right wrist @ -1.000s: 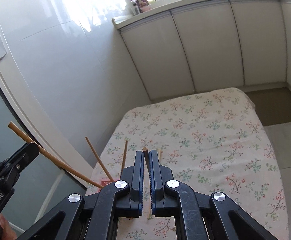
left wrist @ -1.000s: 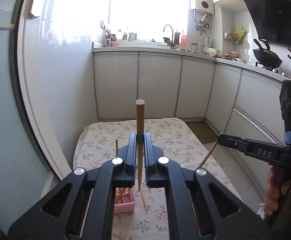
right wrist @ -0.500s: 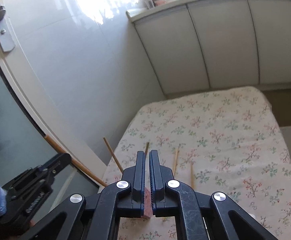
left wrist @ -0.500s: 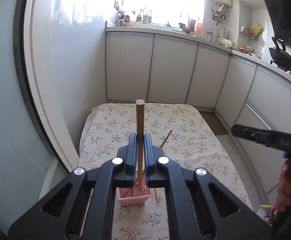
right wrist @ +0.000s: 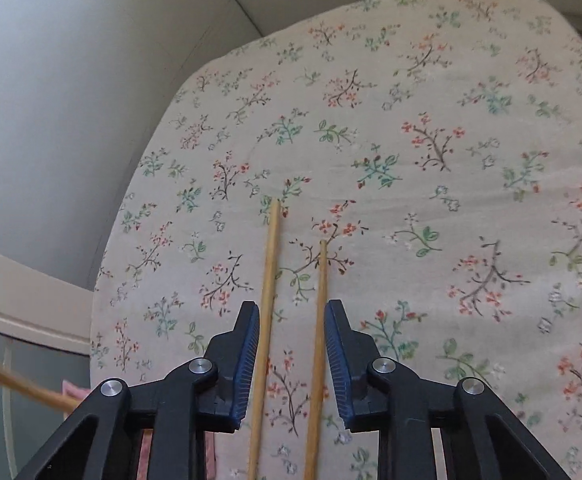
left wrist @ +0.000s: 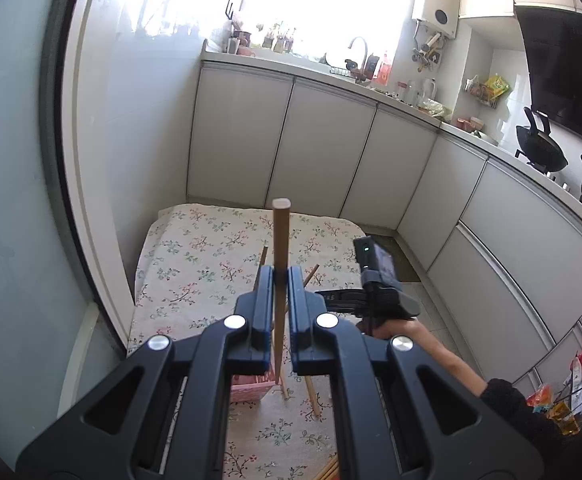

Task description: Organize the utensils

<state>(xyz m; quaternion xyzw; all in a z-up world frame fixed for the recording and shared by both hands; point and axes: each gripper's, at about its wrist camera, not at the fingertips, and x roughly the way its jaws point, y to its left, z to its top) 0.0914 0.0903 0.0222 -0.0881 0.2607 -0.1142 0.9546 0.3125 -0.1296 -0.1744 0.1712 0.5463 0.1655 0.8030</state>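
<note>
The left gripper (left wrist: 281, 280) is clamped tight on one wooden chopstick (left wrist: 281, 248), which stands nearly upright between its jaws, the blunt square end up and the thin end reaching down toward a small pink basket (left wrist: 251, 390) on the table. That basket sits on a flowered tablecloth (left wrist: 195, 248) at the near edge, mostly hidden behind the gripper's body; other chopsticks (left wrist: 311, 394) lie on the cloth just beside it, and two more sticks slant up from behind the left gripper's jaws. The right gripper (right wrist: 291, 320) points steeply down at the cloth and its jaws are opening — two loose chopsticks (right wrist: 269, 280) lie side by side on the cloth in the gap between them, running away from the camera with their tips apart from each other. Neither pad presses on a stick; the left-hand stick runs just beside the left pad, the other just beside the right pad. In the left wrist view a hand (left wrist: 395, 330) holds the right gripper low over the table, a dark sleeve (left wrist: 507, 400) behind it. White kitchen cabinets (left wrist: 323, 152) stand beyond the table.
</note>
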